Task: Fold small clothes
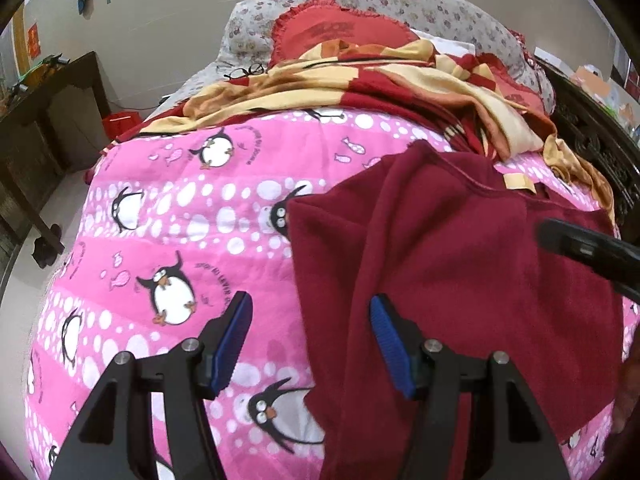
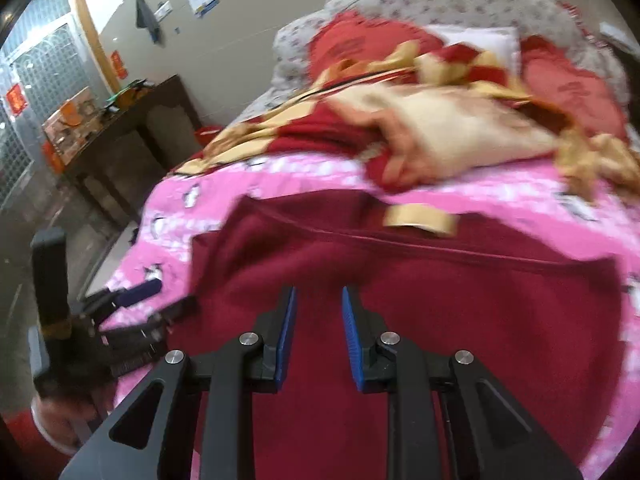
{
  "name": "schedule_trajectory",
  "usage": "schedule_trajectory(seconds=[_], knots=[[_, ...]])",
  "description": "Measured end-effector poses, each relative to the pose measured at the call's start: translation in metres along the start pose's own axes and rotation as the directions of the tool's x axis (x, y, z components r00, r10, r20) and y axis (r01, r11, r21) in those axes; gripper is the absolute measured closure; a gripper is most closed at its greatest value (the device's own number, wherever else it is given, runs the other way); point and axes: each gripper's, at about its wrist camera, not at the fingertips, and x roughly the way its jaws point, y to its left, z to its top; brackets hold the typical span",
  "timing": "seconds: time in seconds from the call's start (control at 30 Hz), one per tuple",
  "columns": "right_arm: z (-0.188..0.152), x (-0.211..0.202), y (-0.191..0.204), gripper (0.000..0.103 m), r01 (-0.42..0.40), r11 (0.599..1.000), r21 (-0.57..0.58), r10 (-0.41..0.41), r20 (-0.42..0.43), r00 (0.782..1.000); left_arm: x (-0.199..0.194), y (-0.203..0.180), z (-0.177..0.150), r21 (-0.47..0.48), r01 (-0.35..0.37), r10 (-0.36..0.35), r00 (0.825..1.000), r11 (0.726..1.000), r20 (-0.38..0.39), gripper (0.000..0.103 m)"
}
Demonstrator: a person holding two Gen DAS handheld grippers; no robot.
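The top [image 1: 460, 264] is dark red with a small tan tag [image 1: 520, 182]. The quilt [image 1: 168, 216] is pink with white dots and black-and-white penguins. The blanket [image 1: 360, 80] is red and yellow. The pillows [image 1: 440, 4] are grey with little flowers. The pads [image 2: 285, 336] are blue.

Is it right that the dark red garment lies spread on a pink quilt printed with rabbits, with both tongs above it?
Not quite: the pink quilt is printed with penguins, not rabbits, as the left wrist view shows. The rest stands: the dark red garment lies spread on it, with the left tongs and right tongs above it.
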Motion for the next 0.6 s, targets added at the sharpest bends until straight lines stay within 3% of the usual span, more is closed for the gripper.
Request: schedule_trajectory(seconds=[0.27,0.4,0.6], knots=[[0.032,0.06,0.043,0.072,-0.046,0.999,0.012,0.046,-0.022,0.999,-0.007,0.017,-0.011,-0.01,-0.031,0.031,1.0,0.999,0.003,0.038],[0.032,0.098,0.049,0.072,-0.009,1.0,0.014,0.01,-0.106,0.994,-0.006,0.029,-0.018,-0.035,-0.035,0.034,0.999,0.999,-0.016,0.038],[0.033,0.097,0.046,0.072,-0.019,0.999,0.03,0.023,-0.119,0.993,-0.002,0.043,-0.028,-0.087,-0.022,0.019,0.999,0.996,-0.035,0.038]])
